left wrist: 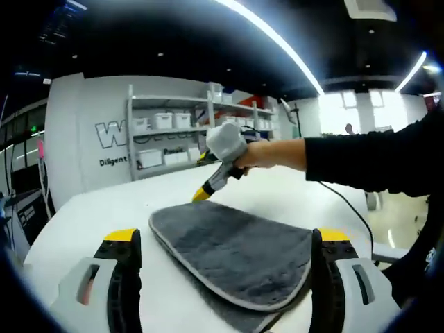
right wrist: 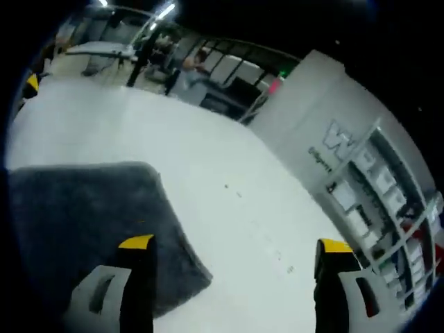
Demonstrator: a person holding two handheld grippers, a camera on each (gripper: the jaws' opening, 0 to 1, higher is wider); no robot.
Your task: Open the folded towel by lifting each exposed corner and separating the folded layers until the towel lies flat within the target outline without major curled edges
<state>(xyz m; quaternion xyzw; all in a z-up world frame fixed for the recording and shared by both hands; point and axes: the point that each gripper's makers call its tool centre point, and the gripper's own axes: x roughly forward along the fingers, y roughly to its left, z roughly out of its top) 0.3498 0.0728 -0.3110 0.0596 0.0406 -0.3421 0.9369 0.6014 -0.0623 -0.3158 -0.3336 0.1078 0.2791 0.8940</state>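
Your towel [left wrist: 232, 253] lies folded mid-worktop [left wrist: 104, 208], no corner lifted yet. Both grippers, left [left wrist: 225, 267] and right [right wrist: 232, 274], gape empty; next, pinch the far corner's top layer.

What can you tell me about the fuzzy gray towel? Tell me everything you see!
The gray towel looks soft and fluffy, with a thin pale trim along its rounded edge. It lies folded on the white table, one layer stacked on another, mostly flat. In the left gripper view, the right gripper has its yellow tip down at the towel's far edge. The left gripper's open jaws sit just before its near edge.
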